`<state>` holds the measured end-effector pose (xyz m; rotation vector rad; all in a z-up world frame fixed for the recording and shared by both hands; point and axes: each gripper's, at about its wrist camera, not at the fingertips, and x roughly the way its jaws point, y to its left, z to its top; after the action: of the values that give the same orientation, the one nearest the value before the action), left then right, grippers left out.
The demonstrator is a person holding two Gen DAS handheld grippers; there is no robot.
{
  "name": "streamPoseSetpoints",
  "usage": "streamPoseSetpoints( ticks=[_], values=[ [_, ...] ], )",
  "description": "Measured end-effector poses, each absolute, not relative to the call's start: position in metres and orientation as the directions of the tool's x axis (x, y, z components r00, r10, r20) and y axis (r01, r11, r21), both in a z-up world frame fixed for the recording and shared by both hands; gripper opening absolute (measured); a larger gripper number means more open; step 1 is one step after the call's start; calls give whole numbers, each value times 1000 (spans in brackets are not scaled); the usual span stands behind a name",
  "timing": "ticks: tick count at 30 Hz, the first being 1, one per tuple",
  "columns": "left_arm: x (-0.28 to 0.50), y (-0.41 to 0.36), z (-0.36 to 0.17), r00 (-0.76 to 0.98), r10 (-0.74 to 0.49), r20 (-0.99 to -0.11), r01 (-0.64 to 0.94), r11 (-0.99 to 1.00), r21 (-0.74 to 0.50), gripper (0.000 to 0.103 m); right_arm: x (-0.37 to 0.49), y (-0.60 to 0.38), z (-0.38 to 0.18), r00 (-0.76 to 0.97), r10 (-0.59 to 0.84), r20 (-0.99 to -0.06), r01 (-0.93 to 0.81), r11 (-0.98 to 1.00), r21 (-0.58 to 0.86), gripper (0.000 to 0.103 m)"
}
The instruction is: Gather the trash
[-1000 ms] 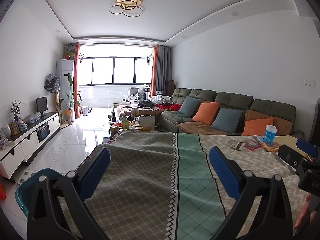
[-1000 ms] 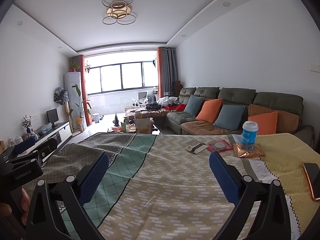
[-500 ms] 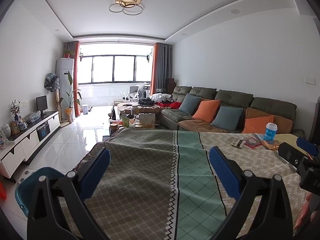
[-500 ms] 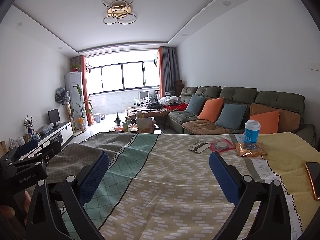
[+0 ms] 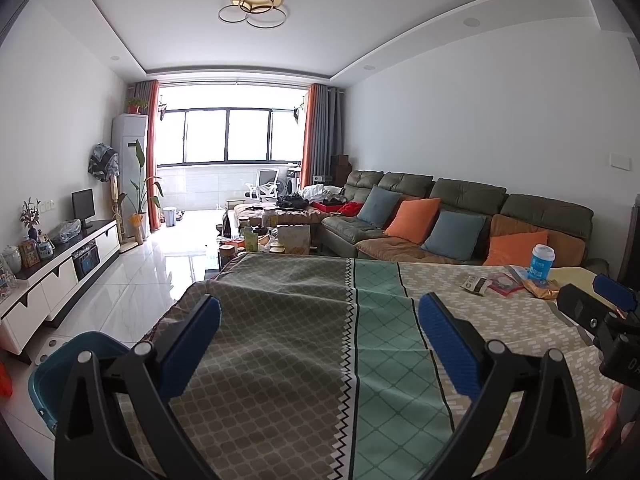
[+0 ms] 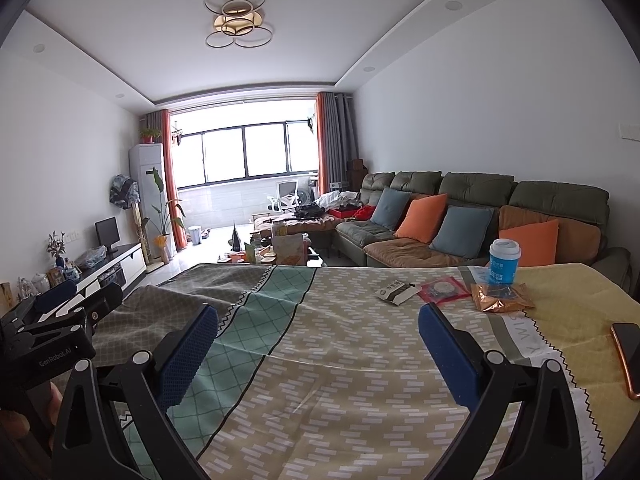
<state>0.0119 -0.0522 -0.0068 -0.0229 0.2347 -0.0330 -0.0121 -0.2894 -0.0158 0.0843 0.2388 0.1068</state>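
Observation:
Trash lies on the far right of the patterned tablecloth [image 6: 320,344]: a white and black wrapper [image 6: 397,292], a red packet [image 6: 443,290], a crumpled gold wrapper [image 6: 500,302] and a blue paper cup [image 6: 504,266] standing upright. The same trash shows in the left wrist view: wrapper [image 5: 475,284], cup [image 5: 541,262]. My right gripper [image 6: 318,354] is open and empty, short of the trash. My left gripper [image 5: 319,346] is open and empty over the cloth's left half. A teal bin [image 5: 76,364] stands on the floor at the table's left.
A phone [image 6: 629,356] lies at the table's right edge. A green sofa [image 6: 480,216] with cushions runs along the right wall beyond the table. A cluttered coffee table [image 5: 264,240] and a TV cabinet [image 5: 52,276] stand further off.
Both views have tilted and shifted slightly; the trash appears a little lower and closer in the right wrist view. Both grippers stay open.

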Motion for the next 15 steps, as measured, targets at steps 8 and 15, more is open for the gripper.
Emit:
streamPoseSetpoints(
  ticks=[8,15],
  values=[
    [12,-53,-8,972,-33,-232,29,999,-19,99,-11,-289,-17,965,116,-233,-96,991,97,100],
    [11,-52,-9,974,-36,-225,35,999,-8,99,-10,-289,-18,964,119,-238,-97,990,104,100]
  ],
)
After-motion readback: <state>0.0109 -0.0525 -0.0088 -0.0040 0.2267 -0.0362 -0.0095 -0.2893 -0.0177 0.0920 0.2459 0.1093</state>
